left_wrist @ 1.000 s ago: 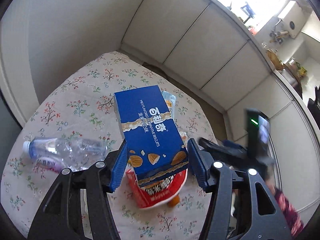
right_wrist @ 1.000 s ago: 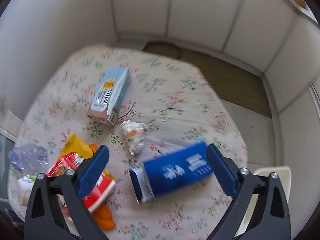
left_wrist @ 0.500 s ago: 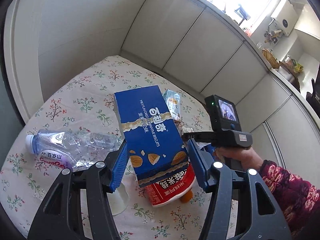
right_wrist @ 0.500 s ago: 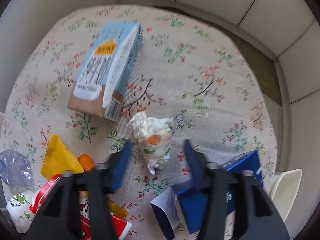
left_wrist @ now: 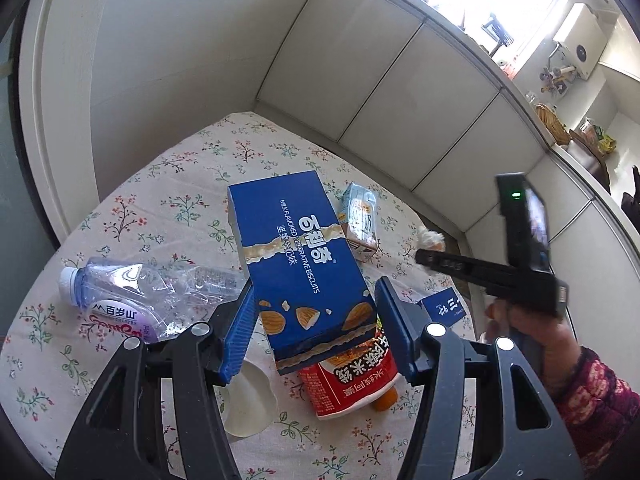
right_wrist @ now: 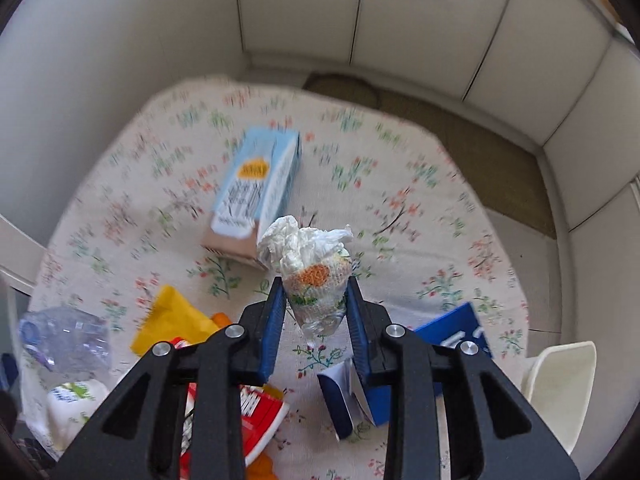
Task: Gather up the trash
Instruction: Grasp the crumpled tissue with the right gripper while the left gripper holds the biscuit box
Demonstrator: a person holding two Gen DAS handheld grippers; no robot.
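Between right gripper pads, crumpled tissue wad; left gripper clamps biscuit box.

left gripper: fingers clamped, angled down | right gripper: fingers pinched, steeply down

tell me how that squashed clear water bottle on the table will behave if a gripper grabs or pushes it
The water bottle looks empty and crumpled, so it is probably very light and would give further under the pads. Its clear plastic may be slippery. Lying on its side on the tablecloth, it would likely skid or roll unevenly when pushed.
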